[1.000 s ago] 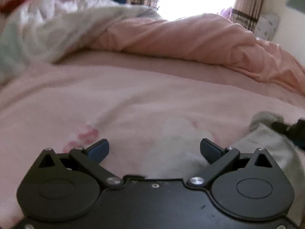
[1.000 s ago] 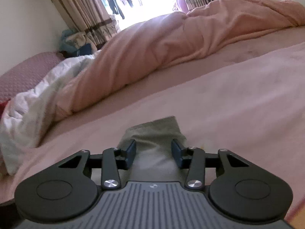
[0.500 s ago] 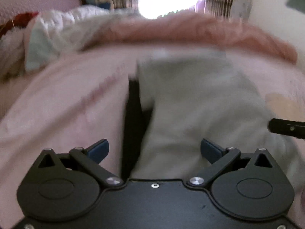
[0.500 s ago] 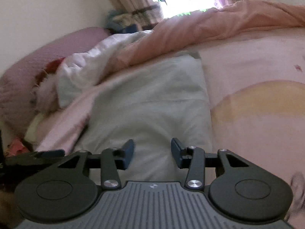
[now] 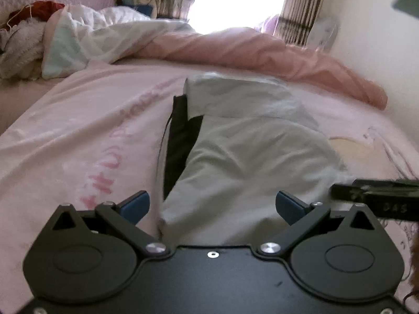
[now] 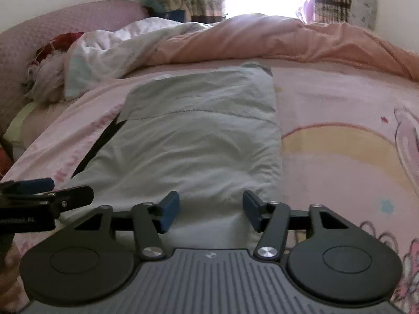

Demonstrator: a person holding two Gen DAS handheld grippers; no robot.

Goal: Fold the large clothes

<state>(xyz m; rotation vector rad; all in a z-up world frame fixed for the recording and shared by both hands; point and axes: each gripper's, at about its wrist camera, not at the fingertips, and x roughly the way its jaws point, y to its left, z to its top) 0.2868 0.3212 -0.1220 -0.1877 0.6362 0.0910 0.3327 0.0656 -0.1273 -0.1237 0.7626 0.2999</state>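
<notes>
A pale grey garment (image 5: 243, 151) with a black part (image 5: 180, 141) showing along its left side lies folded in a long strip on the pink bed sheet (image 5: 78, 136). My left gripper (image 5: 212, 204) is open wide over the garment's near end, its blue pads clear of the cloth. The garment (image 6: 199, 136) also fills the middle of the right wrist view. My right gripper (image 6: 211, 206) hovers at its near edge with its jaws opening; the cloth lies between and below them, not pinched. Each gripper shows in the other's view, the right gripper (image 5: 377, 196) and the left gripper (image 6: 39, 193).
A bunched pink duvet (image 5: 262, 49) and a white quilt (image 5: 104, 34) lie across the far side of the bed. A mauve headboard (image 6: 78, 21) and soft toys (image 6: 47, 65) are at the left. A wall (image 5: 379, 41) runs along the right, curtains and a bright window behind.
Both grippers swept across the bed and now face the garment laid out as a folded strip. The right jaws have widened and no longer pinch the cloth.
</notes>
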